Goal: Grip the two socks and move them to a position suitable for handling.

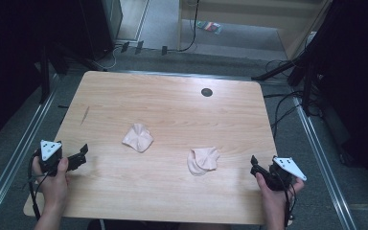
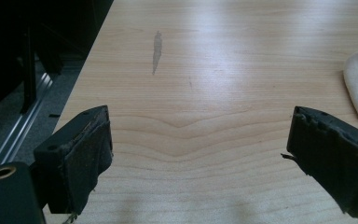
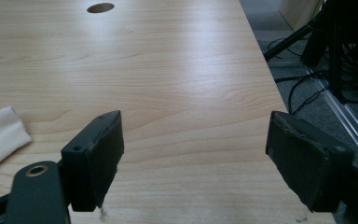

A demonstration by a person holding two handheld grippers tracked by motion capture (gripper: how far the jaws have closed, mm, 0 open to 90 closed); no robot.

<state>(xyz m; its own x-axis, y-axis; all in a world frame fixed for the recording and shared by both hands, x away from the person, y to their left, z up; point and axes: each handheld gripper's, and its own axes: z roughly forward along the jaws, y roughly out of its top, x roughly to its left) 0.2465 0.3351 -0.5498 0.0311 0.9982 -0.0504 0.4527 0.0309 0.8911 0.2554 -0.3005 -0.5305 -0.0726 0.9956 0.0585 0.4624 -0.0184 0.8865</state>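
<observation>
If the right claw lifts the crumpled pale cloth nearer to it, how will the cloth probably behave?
The crumpled pale cloth shows soft folds and no fixed shape, so it will likely hang limp and unfold when lifted. It looks thin, so probably light. It lies bunched on the smooth wooden table, so a push would likely slide or drag it, not roll it.

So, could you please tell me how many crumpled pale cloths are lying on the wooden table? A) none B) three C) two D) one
C: the high view shows two, the left cloth near the middle of the table and the right cloth nearer the right tool, each lying apart from both tools.
</observation>
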